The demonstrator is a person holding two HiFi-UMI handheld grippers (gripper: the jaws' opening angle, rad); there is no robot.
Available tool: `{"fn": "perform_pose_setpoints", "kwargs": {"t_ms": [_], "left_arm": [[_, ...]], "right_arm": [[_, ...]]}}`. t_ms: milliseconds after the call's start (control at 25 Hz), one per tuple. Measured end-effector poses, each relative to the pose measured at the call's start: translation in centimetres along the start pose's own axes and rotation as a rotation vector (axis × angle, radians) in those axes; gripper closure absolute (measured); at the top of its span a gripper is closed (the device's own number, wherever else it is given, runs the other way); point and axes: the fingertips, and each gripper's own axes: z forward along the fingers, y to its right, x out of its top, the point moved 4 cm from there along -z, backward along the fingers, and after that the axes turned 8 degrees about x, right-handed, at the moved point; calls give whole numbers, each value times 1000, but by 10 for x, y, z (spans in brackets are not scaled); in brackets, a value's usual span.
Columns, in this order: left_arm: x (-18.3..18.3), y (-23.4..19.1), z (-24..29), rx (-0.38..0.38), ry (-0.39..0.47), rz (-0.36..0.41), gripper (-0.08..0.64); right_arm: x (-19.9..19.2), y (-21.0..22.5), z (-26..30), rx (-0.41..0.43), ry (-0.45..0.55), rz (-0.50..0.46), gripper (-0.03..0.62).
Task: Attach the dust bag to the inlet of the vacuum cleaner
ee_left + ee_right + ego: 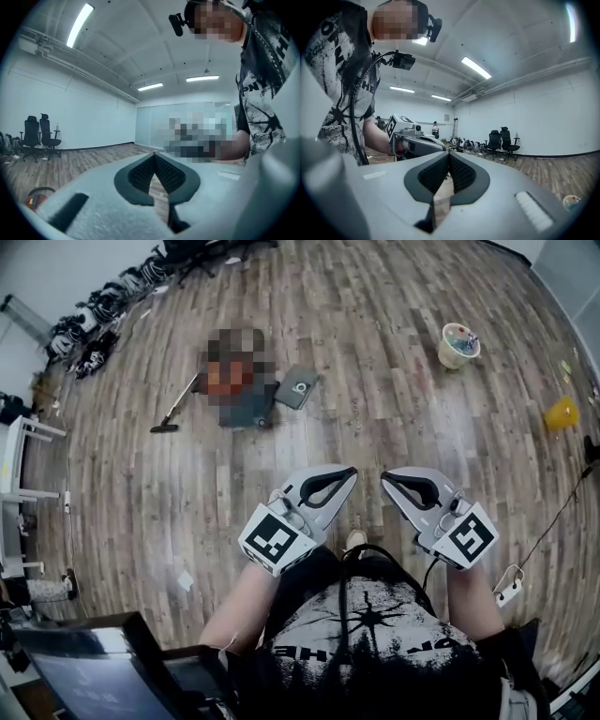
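The wide wooden plank floor [394, 427] of a bare white-walled room spreads below you, with black office chairs [40, 136] against the far wall. The red and dark grey vacuum cleaner [246, 415], partly masked, sits well ahead toward the floor's far left. Just beside it on the right lies a flat grey square piece [298, 387], probably the dust bag, though it is too small to be sure.

Both are far out of reach, and a thin black cable [553, 521] crosses the floor's right edge, so you could snag it if you drift that way.

Your left gripper [352, 472] and right gripper [384, 474] are both fully closed on nothing, held side by side at your waist, tips nearly meeting.
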Motion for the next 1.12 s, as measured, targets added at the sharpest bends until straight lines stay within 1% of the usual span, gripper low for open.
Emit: {"fn": "perform_pose_setpoints", "kwargs": {"t_ms": [80, 160, 280, 360, 480, 560, 640, 760, 920, 1040, 1120], "left_arm": [[0, -9, 5, 12, 13, 6, 557], [5, -21, 9, 24, 45, 21, 557], [2, -45, 14, 43, 29, 8, 557], [1, -66, 21, 52, 43, 4, 557], [3, -106, 32, 59, 81, 24, 557], [8, -140, 40, 67, 100, 12, 557], [16, -178, 45, 76, 118, 3, 557], [31, -229, 53, 75, 129, 41, 557], [48, -283, 62, 77, 177, 45, 557], [49, -314, 69, 74, 169, 52, 557], [44, -332, 75, 80, 138, 33, 557]], "right_arm": [[-2, 9, 5, 17, -3, 0, 584], [-3, 19, 15, 37, -7, 0, 584], [-7, 38, 36, 67, -17, 0, 584], [-10, 53, 53, 87, -29, -6, 584], [-13, 82, 81, 98, -40, -12, 584], [-11, 109, 104, 93, -50, -21, 584], [-5, 135, 131, 94, -56, -38, 584], [9, 170, 170, 97, -64, -68, 584], [22, 211, 210, 83, -69, -94, 584], [22, 235, 229, 63, -71, -102, 584], [17, 251, 237, 48, -82, -103, 584]]}}
